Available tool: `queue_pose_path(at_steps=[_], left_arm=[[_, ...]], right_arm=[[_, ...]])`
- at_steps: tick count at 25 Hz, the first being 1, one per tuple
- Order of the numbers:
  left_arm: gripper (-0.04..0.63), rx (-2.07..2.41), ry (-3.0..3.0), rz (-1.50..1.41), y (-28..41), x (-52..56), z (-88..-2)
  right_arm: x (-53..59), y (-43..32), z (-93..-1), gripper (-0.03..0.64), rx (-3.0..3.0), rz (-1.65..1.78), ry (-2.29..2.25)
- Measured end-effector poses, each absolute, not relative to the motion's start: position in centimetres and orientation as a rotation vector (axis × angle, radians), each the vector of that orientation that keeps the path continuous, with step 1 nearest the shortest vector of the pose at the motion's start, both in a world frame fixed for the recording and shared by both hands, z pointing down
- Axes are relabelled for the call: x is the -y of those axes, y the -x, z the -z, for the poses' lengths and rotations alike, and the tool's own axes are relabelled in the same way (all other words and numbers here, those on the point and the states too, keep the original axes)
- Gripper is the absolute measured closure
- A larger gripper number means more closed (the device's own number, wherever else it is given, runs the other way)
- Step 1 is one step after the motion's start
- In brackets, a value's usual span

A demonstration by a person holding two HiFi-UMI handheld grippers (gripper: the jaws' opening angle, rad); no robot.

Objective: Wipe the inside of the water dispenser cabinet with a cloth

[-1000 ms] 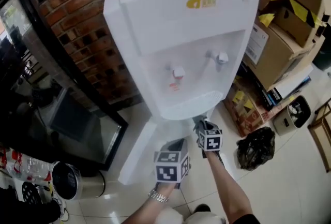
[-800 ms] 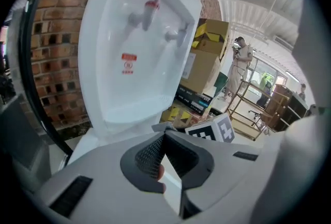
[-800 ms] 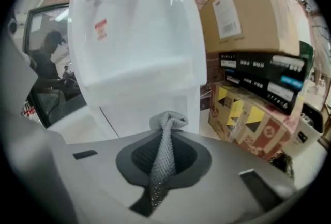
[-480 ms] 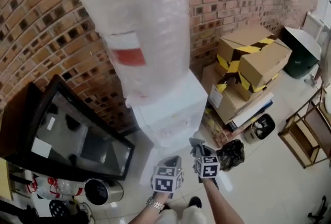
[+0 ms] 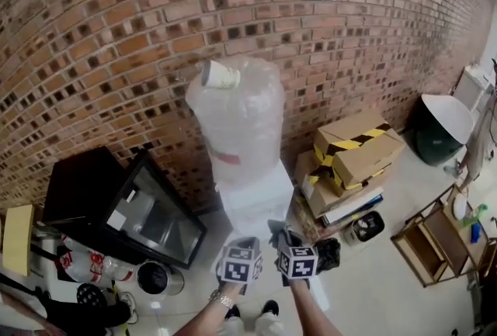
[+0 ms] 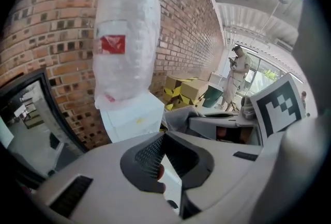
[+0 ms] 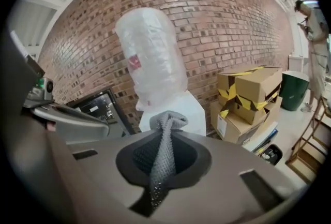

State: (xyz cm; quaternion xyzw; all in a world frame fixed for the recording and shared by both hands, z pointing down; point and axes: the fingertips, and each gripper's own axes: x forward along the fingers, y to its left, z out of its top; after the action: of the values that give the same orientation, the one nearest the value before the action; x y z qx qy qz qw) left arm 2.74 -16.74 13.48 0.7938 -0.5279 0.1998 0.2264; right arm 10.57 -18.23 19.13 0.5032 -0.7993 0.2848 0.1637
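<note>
The white water dispenser (image 5: pixel 254 206) stands against the brick wall with a plastic-wrapped bottle (image 5: pixel 239 121) on top; it also shows in both gripper views (image 6: pixel 132 114) (image 7: pixel 178 106). Its lower cabinet is hidden behind my grippers in the head view. Both grippers are held up side by side in front of it, well away from it. My right gripper (image 7: pixel 164 134) (image 5: pixel 284 238) is shut on a grey knitted cloth (image 7: pixel 165 122) that sticks up past the jaws. My left gripper (image 6: pixel 164 136) (image 5: pixel 245 244) is shut with nothing in it.
A black glass-fronted cabinet (image 5: pixel 144 218) stands left of the dispenser, with a round metal bin (image 5: pixel 152 278) before it. Taped cardboard boxes (image 5: pixel 356 150), a black bag (image 5: pixel 327 253), a green bin (image 5: pixel 437 129) and a wooden rack (image 5: pixel 432 243) are on the right. A person (image 6: pixel 235 75) stands far off.
The head view has pulled far back and up: the dispenser, close one second ago, is now small and whole with its bottle. Both grippers have come away from the dispenser's base; the cloth stays gripped.
</note>
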Motion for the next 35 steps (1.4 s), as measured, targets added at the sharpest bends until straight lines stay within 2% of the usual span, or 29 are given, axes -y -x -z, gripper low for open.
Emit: queue_pose_path(at_steps=[3, 10, 18, 23, 35], left_arm=[[0.591, 1.501, -2.172, -0.446, -2.8, 16.3, -9.0], [0.591, 1.523, -2.240, -0.412, -0.6, 13.0, -3.4], [0.591, 1.538, -2.290, -0.423, 3.4, 5.4, -1.2], [0.591, 1.513, -2.275, -0.490, 5.0, 1.3, -2.8], [0.591, 1.523, -2.276, -0.493, 3.4, -0.8, -1.8]], right_arm=[[17.2, -9.9, -15.1, 0.604, 2.328, -0.794, -1.399], [13.3, -6.8, -9.8, 0.604, 2.349, -0.764, -1.383], [5.1, -3.6, -7.1, 0.604, 2.288, -0.752, -1.478], [0.1, -1.6, -6.7, 0.603, 2.277, -0.749, -1.503], [-2.1, -2.1, -4.0, 0.604, 2.302, -0.661, -1.460]])
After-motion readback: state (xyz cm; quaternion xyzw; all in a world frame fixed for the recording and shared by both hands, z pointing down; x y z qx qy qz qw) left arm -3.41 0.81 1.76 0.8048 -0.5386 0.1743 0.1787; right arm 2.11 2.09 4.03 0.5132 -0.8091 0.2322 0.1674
